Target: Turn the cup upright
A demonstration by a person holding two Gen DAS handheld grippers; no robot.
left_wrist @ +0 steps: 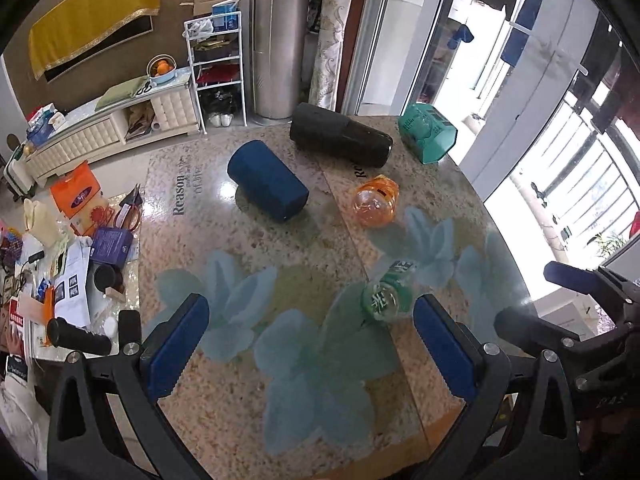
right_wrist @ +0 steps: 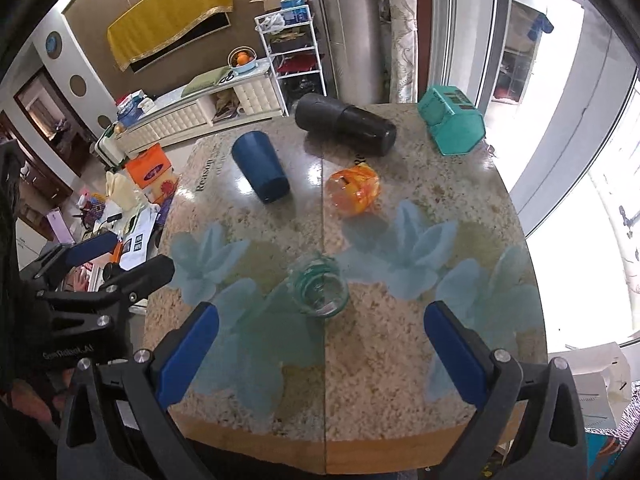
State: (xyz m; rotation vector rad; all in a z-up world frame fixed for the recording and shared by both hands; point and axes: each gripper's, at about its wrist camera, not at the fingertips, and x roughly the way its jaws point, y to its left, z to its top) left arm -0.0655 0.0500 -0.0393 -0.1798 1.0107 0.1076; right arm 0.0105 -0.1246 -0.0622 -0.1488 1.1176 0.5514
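Several cups lie on their sides on the round table (left_wrist: 280, 264): a dark blue cup (left_wrist: 267, 180) (right_wrist: 261, 167), a black tumbler (left_wrist: 340, 134) (right_wrist: 346, 118), an orange clear cup (left_wrist: 375, 201) (right_wrist: 353, 190), a teal hexagonal cup (left_wrist: 428, 132) (right_wrist: 451, 120). A clear green glass (left_wrist: 385, 295) (right_wrist: 319, 289) sits nearest, just ahead of both grippers. My left gripper (left_wrist: 308, 344) is open and empty above the table. My right gripper (right_wrist: 320, 352) is open and empty, the green glass just beyond its fingertips.
A low side table (left_wrist: 60, 264) cluttered with papers and boxes stands left of the round table. A white cabinet (left_wrist: 112, 128), a shelf rack (left_wrist: 216, 76) and a tall silver cylinder (left_wrist: 280, 40) stand behind. Glass doors (left_wrist: 560, 120) are at the right.
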